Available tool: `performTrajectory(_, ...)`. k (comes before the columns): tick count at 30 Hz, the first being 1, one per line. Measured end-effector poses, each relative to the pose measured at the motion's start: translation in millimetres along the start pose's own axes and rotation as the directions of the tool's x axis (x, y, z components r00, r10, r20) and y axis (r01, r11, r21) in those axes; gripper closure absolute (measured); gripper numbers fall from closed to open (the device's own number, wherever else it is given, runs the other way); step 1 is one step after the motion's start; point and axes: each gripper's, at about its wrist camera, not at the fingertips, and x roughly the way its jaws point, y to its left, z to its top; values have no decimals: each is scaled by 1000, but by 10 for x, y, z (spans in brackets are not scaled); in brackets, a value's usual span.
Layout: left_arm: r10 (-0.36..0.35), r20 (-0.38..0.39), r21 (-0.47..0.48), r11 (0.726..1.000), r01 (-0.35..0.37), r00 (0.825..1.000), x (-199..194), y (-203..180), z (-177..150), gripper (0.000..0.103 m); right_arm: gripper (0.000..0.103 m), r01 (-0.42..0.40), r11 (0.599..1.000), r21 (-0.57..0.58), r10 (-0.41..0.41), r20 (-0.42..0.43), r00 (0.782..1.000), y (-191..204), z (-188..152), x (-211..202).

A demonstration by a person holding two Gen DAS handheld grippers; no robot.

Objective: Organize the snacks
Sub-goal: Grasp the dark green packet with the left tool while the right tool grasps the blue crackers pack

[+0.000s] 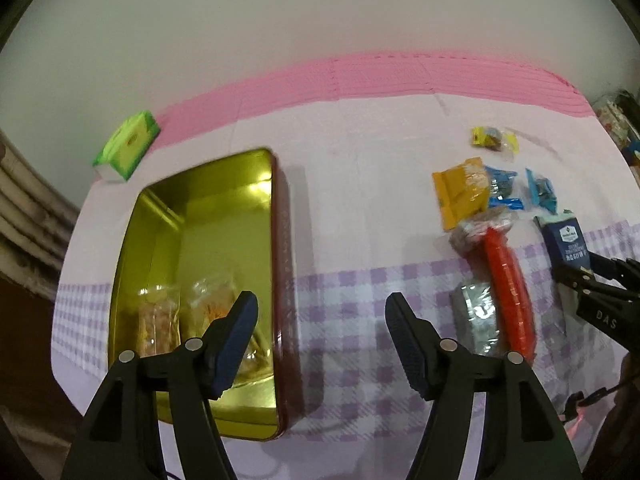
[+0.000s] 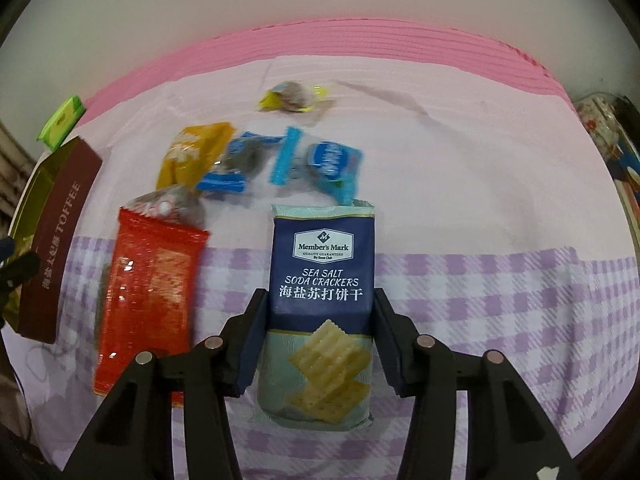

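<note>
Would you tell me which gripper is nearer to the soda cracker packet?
Right. The right gripper has its fingers on both sides of the soda cracker packet; the left gripper hangs open by the toffee tin, well away.

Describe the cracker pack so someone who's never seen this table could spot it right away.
On the cloth, right of the toffee tin, lies a cluster of snacks. The cracker pack is nearest the right gripper, between its fingers, beside the red pack. Only it is navy and pale teal, printed "Sea Salt Soda Crackers".

Both wrist views look steeply down, sharing the snack pile [image 1: 492, 216].
</note>
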Motion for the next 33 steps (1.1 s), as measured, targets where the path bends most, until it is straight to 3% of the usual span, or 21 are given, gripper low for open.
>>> performTrajectory(9, -104, -90, 57, 992, 109, 990, 163, -478, 15, 37, 56, 6, 999, 42, -5, -13, 1000, -252, -11, -29)
performTrajectory(20, -213, -147, 30, 975, 220, 966, 366, -812, 84, 37, 55, -6, 999, 41, 6, -4, 1000, -290, -15, -33)
performTrajectory(28, -194, -163, 51, 977, 205, 967, 453, -925, 42, 38, 55, -17, 999, 41, 17, -2, 1000, -296, -6, -34)
performTrajectory(33, -211, -164, 34, 975, 219, 964, 427, -830, 12, 51, 55, -15, 999, 40, 15, -2, 1000, -293, -8, -31)
